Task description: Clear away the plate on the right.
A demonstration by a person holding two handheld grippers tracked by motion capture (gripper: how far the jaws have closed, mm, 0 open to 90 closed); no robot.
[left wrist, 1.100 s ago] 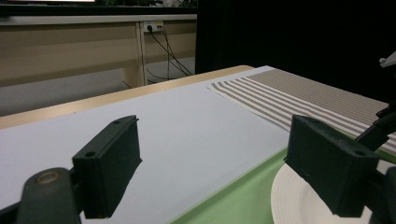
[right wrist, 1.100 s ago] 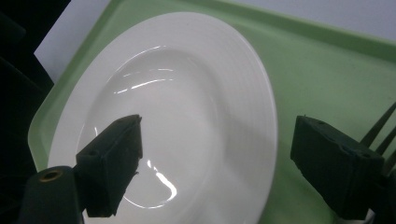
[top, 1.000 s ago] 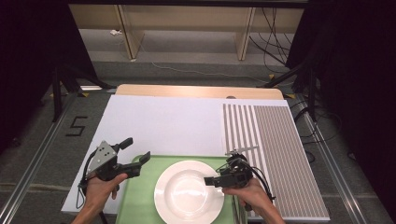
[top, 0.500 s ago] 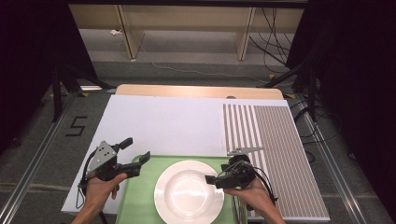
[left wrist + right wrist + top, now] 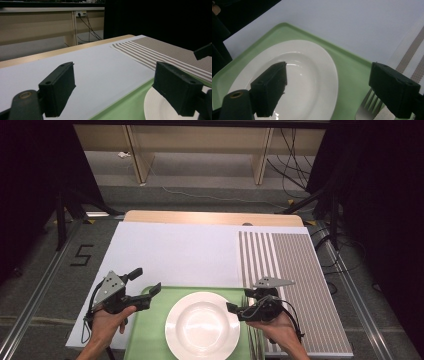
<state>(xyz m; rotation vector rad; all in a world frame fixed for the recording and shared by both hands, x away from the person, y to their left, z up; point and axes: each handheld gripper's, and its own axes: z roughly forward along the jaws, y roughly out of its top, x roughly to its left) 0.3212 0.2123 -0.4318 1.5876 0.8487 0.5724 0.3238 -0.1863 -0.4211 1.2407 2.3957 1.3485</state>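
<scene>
Between the spread jaws of the right gripper (image 5: 327, 87) lie the white plate (image 5: 312, 75) and fork (image 5: 367, 107); the left gripper (image 5: 145, 282) hovers open, empty, beside the plate.

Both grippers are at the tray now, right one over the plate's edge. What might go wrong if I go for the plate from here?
1. The right gripper is open, one jaw over the white plate, the other above the fork. Closing might catch the fork's tines or knock it.
2. The plate's glossy, shallow rim may slip from a one-sided pinch.
3. The left gripper hangs open at the green tray corner; bumping it could shift the tray and the plate.
</scene>
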